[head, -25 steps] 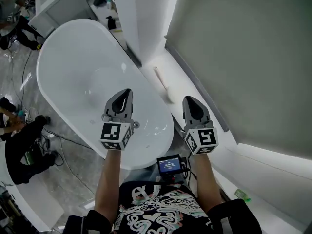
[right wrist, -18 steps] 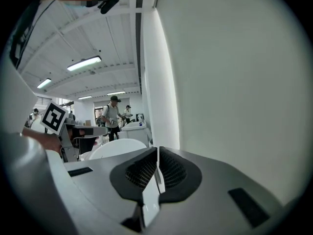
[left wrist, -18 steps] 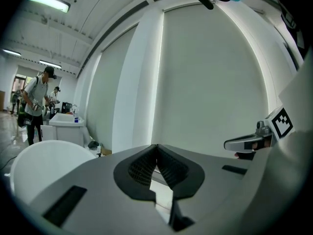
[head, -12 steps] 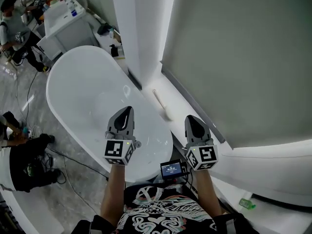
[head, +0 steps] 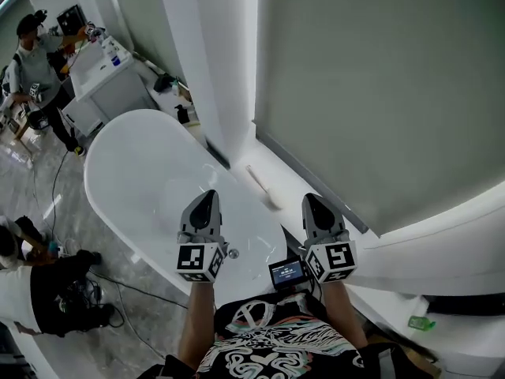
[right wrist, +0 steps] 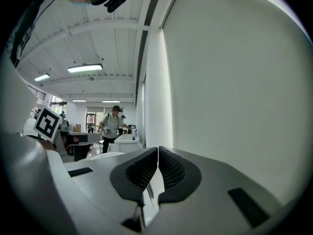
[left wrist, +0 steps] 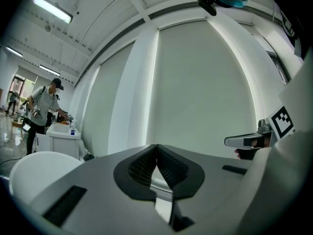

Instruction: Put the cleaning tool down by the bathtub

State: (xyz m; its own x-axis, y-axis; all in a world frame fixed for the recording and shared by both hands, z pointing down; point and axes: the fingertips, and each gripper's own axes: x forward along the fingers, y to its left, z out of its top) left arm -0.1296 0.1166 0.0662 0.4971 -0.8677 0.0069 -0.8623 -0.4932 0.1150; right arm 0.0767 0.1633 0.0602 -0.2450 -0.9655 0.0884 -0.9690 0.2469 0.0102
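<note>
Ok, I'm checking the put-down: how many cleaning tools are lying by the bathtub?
1: the cleaning tool lies on the white ledge alongside the bathtub, on its window side. More could be hidden behind the column.

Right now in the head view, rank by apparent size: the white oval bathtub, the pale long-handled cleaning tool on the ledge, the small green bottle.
White oval bathtub, by far largest.
Pale long-handled cleaning tool, long but thin.
Small green bottle, smallest.
</note>
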